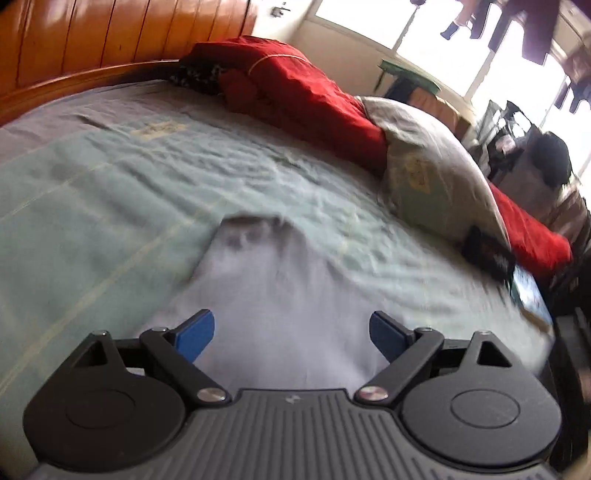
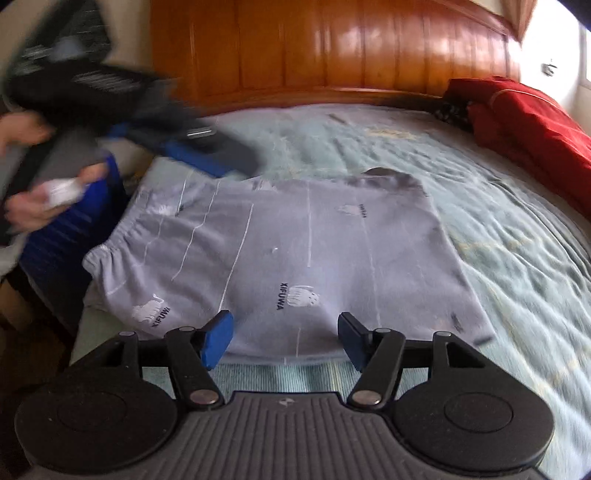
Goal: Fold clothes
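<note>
One garment [image 2: 295, 258] is the whole job: a pale lilac piece of soft knit with thin white stripes, small printed animals and an elastic gathered edge at the left, lying flat and partly folded on the bed [image 2: 498, 240]. It looks light and limp, likely to drape and slide over itself, not to hold a crease, so I would take it by a corner or along the near hem, where the cloth is doubled and gives the pads something to bite.

In the right wrist view the right gripper [image 2: 284, 338] hangs over the near hem with its blue pads apart and nothing between them. The left gripper [image 1: 291, 338] stands wider still above the same cloth (blurred in its own view), also empty; from the right it shows as a dark smear [image 2: 207, 147] over the far edge.

Underneath lies a wrinkled pale-green sheet, probably grippy enough to drag. A wooden headboard [image 2: 332, 48], red bedding [image 1: 303, 88], a pillow [image 1: 436, 166] and bright windows [image 1: 443, 33] ring the bed.
</note>
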